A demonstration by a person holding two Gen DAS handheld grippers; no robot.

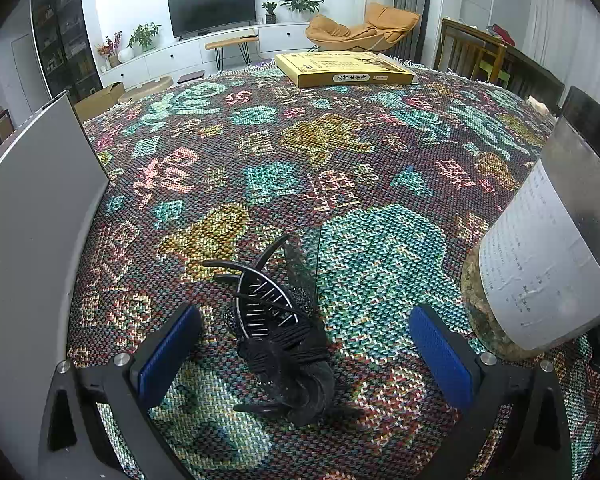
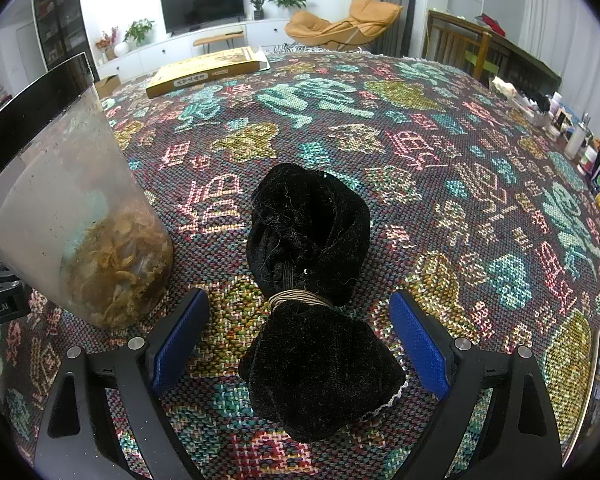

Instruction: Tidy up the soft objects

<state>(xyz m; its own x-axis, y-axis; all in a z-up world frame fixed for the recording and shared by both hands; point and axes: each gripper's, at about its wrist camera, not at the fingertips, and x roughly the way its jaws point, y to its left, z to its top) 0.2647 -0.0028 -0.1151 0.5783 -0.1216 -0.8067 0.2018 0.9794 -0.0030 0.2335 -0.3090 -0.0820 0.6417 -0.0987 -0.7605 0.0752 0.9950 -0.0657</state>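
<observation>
1. Your table (image 2: 440, 152) is covered edge to edge by a woven multicolour cloth (image 1: 340, 152) with teal, yellow and pink motifs.
2. A yellow book box (image 1: 346, 69) lies flat at the far edge.
3. A clear jar (image 2: 76, 216) with a black lid stands upright on the cloth, holding brownish dried material in its lower part.
4. A black velvet bundle (image 2: 312, 300), cinched at its middle by a pale band, lies just right of the jar.
5. A black hair claw with mesh (image 1: 276, 320) lies on the cloth.
6. You have assorted small bottles (image 2: 580, 140) crowded along the right edge.
</observation>
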